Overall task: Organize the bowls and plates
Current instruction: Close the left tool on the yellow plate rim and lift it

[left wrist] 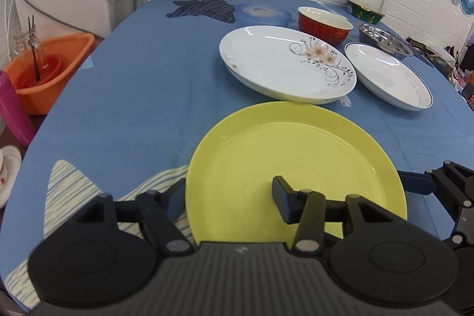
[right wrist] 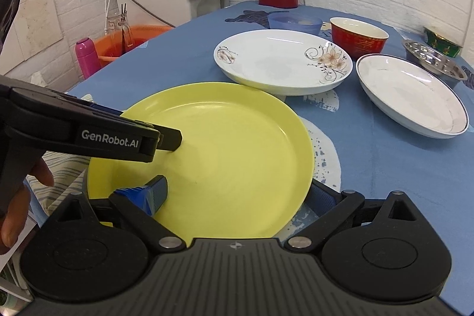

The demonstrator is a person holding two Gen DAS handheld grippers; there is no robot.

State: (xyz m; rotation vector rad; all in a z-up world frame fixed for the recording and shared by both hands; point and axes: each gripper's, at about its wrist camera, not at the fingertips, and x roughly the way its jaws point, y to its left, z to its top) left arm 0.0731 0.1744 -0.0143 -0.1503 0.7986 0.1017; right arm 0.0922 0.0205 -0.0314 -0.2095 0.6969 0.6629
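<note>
From my left wrist camera, the left gripper [left wrist: 229, 197] straddles the near-left edge of the yellow plate [left wrist: 296, 162]: one finger lies over the plate's inside, the other sits outside and below the rim at the left. The gap between them looks wide, so I cannot tell whether they are pinching the rim or only set around it. The plate sits at the near end of the blue tablecloth [left wrist: 133, 79]. Beyond it, the floral plate [left wrist: 284, 64] lies just past its far rim, the blue-rimmed plate [left wrist: 388, 76] is to the right, and behind them are the red bowl [left wrist: 324, 25], the steel bowl [left wrist: 385, 39], a pale blue bowl [left wrist: 262, 14] and a green bowl [left wrist: 364, 9], all separate. From my right wrist camera, the right gripper [right wrist: 237, 194] spans the plate's near rim with its jaws spread: one blue pad [right wrist: 154, 191] rests on the inside, and the other finger is outside the rim at the right. It grips nothing that I can see. The left tool's fingers [right wrist: 166, 138] reach in over the plate from the left, a hand [right wrist: 17, 197] behind them. I judge the job barely begun: nothing is stacked, every plate and bowl lies apart, and the yellow plate looks like the first piece to move.
</note>
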